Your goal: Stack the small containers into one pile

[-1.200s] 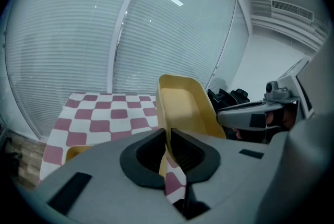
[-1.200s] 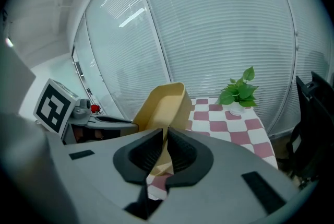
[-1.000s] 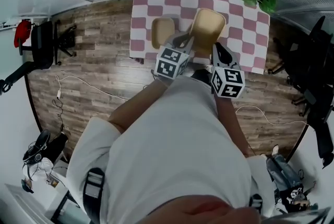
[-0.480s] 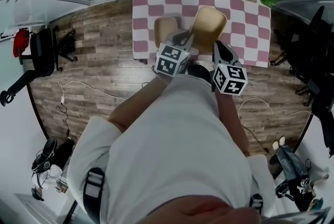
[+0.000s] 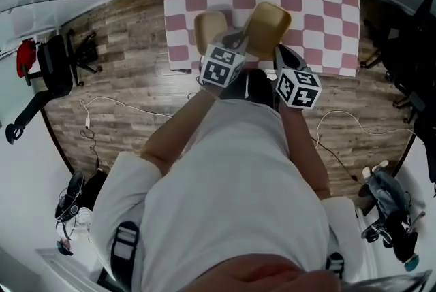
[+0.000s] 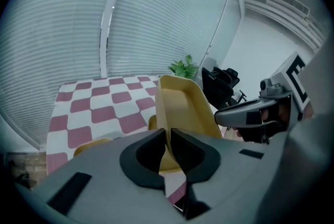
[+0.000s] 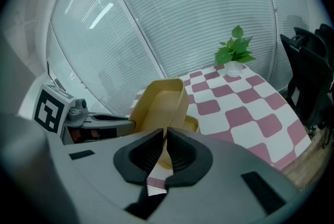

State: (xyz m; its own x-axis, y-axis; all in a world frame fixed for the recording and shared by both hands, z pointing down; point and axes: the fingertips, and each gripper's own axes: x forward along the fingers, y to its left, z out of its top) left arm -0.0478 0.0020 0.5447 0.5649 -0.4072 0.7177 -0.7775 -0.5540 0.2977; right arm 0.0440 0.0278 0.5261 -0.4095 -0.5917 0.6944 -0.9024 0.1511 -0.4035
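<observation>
One container (image 5: pixel 268 28) pinched by left claw (image 6: pixel 167 151) and right claw (image 7: pixel 163 152); second container (image 5: pixel 210 26) beside.

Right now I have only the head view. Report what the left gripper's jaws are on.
Observer: The left gripper is shut on the thin rim of the yellow container.
Operator: Now the right one.
Observer: The right gripper is shut on another edge of that same container.
Operator: Give me the container's attitude.
Observer: It is tipped up on end, with its hollow side facing back toward both grippers.
</observation>
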